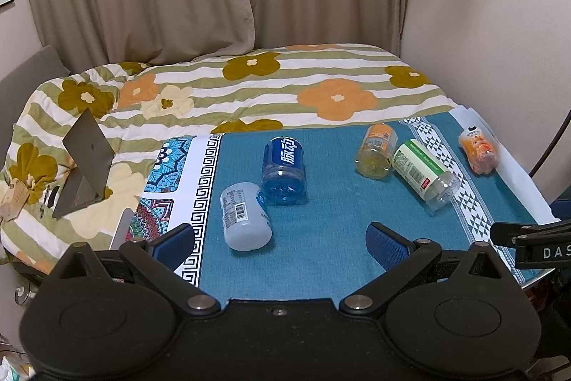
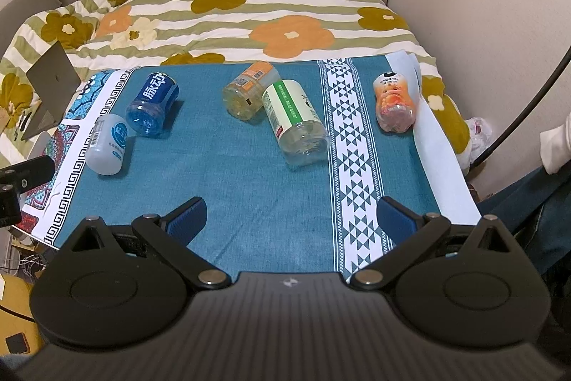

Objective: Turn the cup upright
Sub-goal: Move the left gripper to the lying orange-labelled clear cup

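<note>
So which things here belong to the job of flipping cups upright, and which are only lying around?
For the job:
white cup
blue cup
orange-label cup
green-label cup
orange figure cup
all on their sides

Lying about:
laptop
floral quilt

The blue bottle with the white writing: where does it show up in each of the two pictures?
Left wrist view: blue bottle lies centre-left, beside the white bottle.
Right wrist view: blue bottle lies upper left.
Shared landmark: the same white bottle, touching it in both.
</note>
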{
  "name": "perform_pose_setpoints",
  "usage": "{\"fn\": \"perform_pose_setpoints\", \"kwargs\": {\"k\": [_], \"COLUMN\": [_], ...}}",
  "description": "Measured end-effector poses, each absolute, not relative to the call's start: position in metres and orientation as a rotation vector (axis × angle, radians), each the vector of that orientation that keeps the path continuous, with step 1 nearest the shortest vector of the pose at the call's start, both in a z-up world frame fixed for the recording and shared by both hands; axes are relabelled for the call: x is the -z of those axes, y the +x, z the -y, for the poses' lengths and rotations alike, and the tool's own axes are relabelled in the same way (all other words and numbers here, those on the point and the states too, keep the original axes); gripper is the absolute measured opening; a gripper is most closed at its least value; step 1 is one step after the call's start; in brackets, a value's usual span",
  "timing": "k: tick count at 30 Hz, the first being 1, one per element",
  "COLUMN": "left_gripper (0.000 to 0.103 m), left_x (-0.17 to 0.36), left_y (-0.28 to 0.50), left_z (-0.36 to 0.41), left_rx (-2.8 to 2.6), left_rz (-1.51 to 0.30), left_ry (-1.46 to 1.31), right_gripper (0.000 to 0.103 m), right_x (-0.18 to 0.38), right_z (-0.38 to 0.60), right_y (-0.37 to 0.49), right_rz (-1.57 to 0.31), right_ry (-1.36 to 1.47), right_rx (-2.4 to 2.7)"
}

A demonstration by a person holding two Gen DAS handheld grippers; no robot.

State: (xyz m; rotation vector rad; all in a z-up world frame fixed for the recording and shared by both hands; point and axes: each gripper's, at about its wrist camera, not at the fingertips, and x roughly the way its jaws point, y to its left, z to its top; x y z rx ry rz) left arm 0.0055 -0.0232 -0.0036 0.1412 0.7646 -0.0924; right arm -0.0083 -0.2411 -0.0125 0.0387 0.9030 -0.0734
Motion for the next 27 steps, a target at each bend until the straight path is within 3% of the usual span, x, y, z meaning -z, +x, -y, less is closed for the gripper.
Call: {"fn": "perform_pose_setpoints", "kwargs": {"k": [16,27], "left_gripper": [0.103,0.103], "left_x": [-0.020,0.006], "left_y": [0.065,0.160], "left_z": [0.074,0.123], "left_rx": [0.154,0.280], "left_rz": [-0.802,-0.890], "left_ry": [0.175,0.301], "right_gripper": [0.103,0.103], "right_x": [0.005,0.026], "right_z": [0.289,0.314], "right_y": [0.014,0.049], "right_rz": [-0.918,-0.966], "right_ry": [0.046,0.060], "right_rx": [0.031,0.036]}}
